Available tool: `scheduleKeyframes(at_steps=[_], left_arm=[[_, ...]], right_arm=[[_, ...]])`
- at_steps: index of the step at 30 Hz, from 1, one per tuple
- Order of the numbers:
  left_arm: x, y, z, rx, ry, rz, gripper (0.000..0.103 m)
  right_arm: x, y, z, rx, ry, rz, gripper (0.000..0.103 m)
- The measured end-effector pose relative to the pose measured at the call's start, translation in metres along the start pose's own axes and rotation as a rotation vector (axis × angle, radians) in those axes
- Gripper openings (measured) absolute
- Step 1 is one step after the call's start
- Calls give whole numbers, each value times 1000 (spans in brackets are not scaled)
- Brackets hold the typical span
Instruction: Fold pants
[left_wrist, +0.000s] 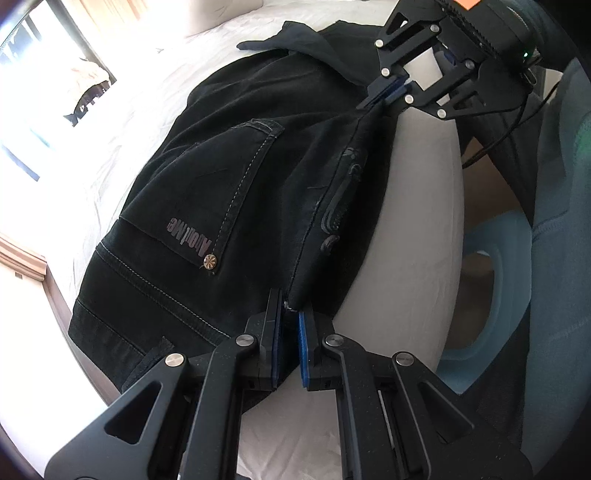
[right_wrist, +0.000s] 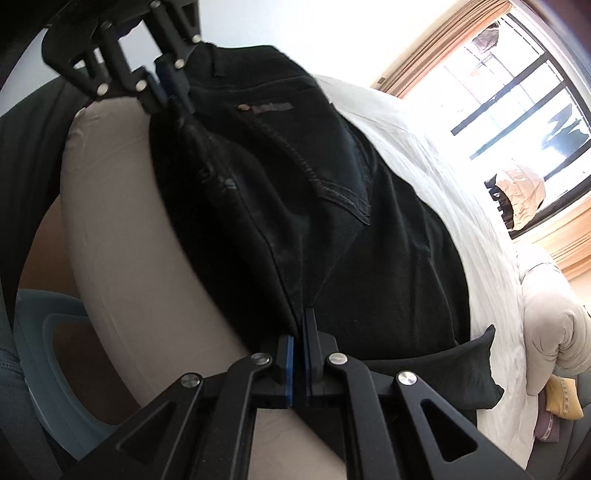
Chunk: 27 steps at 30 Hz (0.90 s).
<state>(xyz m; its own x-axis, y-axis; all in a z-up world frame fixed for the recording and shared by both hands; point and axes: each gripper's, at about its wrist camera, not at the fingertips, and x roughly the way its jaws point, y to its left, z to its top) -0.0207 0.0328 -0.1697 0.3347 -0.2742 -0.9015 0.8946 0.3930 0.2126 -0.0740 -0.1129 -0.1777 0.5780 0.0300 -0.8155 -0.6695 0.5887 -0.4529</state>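
Observation:
Black denim pants (left_wrist: 221, 166) lie bunched near the edge of a white bed, with a back pocket carrying a printed logo and a rivet facing up. My left gripper (left_wrist: 290, 308) is shut on the pants' near edge at a seam. In the left wrist view my right gripper (left_wrist: 384, 96) is at the upper right, shut on the same edge further along. In the right wrist view the pants (right_wrist: 332, 221) fill the middle. There the right gripper (right_wrist: 304, 317) pinches the fabric at the bottom. The left gripper (right_wrist: 173, 105) holds the fabric at the upper left.
A white sheet (left_wrist: 129, 122) covers the bed, and the mattress side (left_wrist: 417, 221) drops off just beside the grippers. A pale blue plastic stool (left_wrist: 498, 277) stands on the floor below. A rolled duvet (right_wrist: 554, 325) and a yellow item (right_wrist: 561, 402) lie at the bed's far end, near a window (right_wrist: 517, 92).

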Motion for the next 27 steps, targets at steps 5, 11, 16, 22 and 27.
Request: scheduleKeyframes(at_steps=[5,11,16,22,27], left_arm=[[4,-5,2,22,11,4,6],[9,2,1,-24,3,-11,7],[9,0,-2,-36,-9,7,8],[8,-1,-3,-67,-16,4,9],[3,-2,-4,-65,35,-21,22]], right_arm=[[5,2,0,6,11,10,5],[9,5,-2,17,15,17,5],[12,3,-3,16,10,7,5],[11,2,-5,5,1,-9,6],[10,13,-8,6,-24,-45,8]])
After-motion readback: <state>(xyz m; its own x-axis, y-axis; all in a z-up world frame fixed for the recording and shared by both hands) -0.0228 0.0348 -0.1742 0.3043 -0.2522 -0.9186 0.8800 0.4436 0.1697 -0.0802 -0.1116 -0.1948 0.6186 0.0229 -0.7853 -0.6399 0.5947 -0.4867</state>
